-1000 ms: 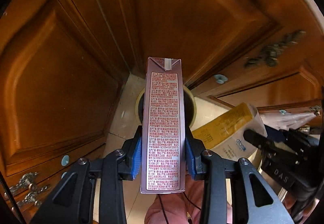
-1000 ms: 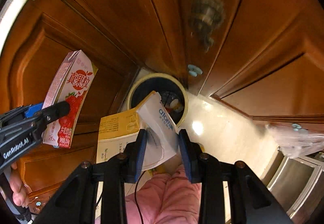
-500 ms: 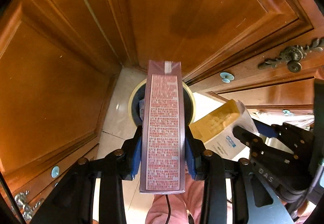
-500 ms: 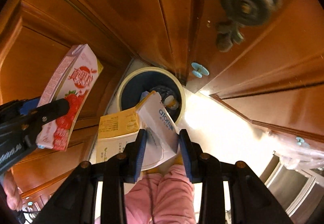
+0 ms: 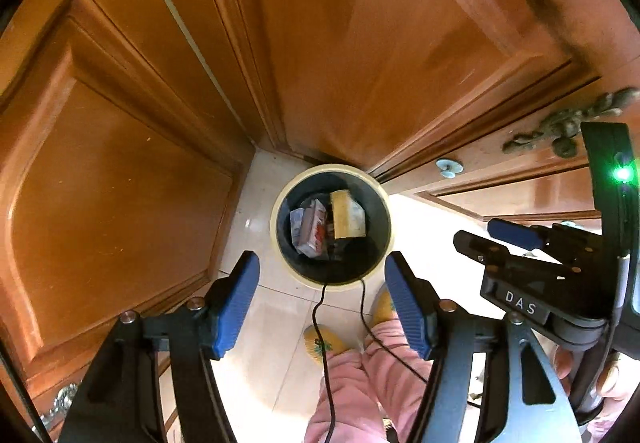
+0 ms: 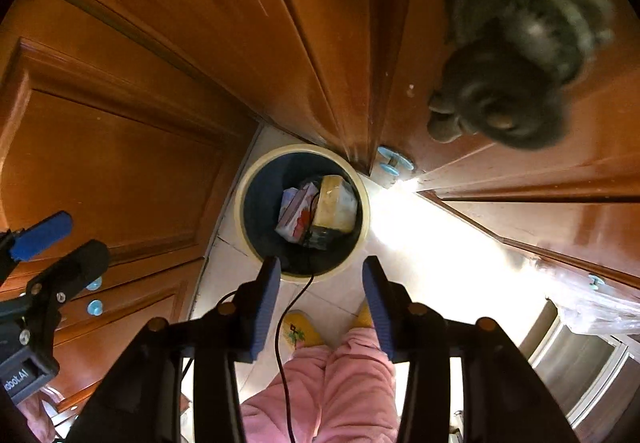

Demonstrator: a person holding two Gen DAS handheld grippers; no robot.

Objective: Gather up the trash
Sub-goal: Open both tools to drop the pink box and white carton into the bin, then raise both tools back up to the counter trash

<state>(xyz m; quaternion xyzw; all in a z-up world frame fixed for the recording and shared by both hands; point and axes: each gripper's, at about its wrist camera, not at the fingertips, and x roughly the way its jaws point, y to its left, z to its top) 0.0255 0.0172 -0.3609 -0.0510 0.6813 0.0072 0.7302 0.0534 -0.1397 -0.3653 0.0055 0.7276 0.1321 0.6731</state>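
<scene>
A round bin with a cream rim (image 5: 276, 239) (image 6: 362, 203) stands on the tiled floor in a corner of wooden cabinets. Inside lie the pink strawberry milk carton (image 5: 314, 231) (image 6: 298, 215) and the yellow-and-white box (image 5: 348, 217) (image 6: 336, 207), side by side on other trash. My left gripper (image 5: 322, 267) is open and empty, high above the bin. My right gripper (image 6: 320, 271) is also open and empty above the bin. Each gripper shows at the edge of the other's view.
Wooden cabinet doors (image 5: 360, 43) surround the bin, with an ornate metal handle (image 6: 512, 55) close to the right gripper. The person's pink trousers (image 6: 340, 383) and yellow slippers (image 5: 324, 339) are below. A clear plastic bag (image 6: 592, 307) and a steel appliance (image 6: 576, 367) are at right.
Both grippers opened. The pink carton and the yellow-and-white box left the jaws and now lie in the bin.
</scene>
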